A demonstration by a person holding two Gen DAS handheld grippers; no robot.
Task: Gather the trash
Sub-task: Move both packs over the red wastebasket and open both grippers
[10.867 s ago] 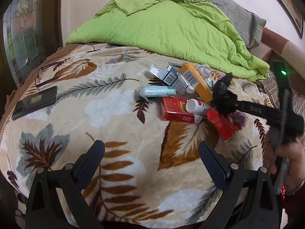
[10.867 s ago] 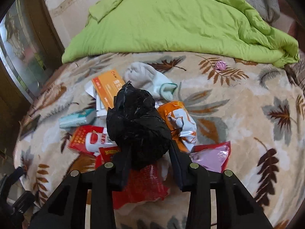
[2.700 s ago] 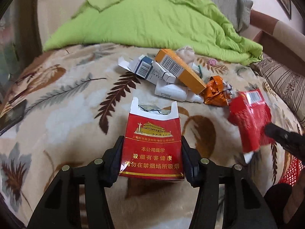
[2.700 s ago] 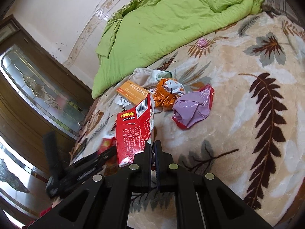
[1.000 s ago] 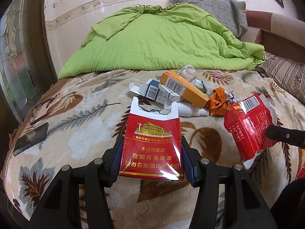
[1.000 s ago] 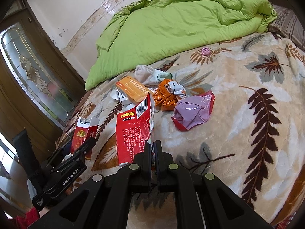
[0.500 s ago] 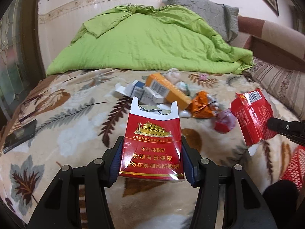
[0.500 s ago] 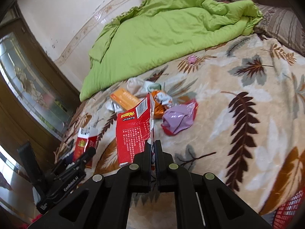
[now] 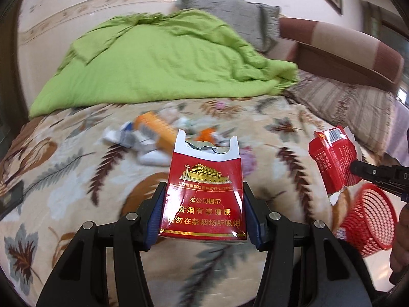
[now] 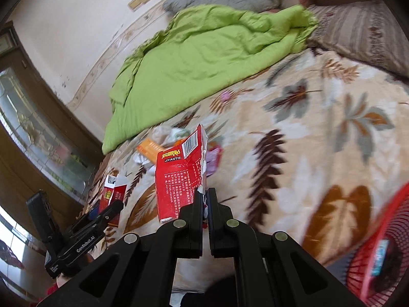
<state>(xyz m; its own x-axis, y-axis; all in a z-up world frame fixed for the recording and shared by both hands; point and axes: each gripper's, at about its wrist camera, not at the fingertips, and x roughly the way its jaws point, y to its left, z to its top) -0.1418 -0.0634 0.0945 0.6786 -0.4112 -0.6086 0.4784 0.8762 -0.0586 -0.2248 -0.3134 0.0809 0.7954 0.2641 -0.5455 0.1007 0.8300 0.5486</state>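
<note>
Left gripper [image 9: 202,204]: is clamping the cigarette pack [image 9: 204,192], half open.
Right gripper [image 10: 204,199]: is pinching the red carton [image 10: 180,176], closed.
Change: both are swinging from the bed toward the red basket [image 9: 368,220]; dropping seems next.

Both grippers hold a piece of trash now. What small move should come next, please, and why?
Probably carry the right gripper over the red mesh plastic basket and release there. It is shut on the torn red cardboard box, and the basket lies just to its lower right. The left gripper, clamped on the red cigarette pack, can follow.

Red basket [image 9: 368,220] newly in view.
</note>
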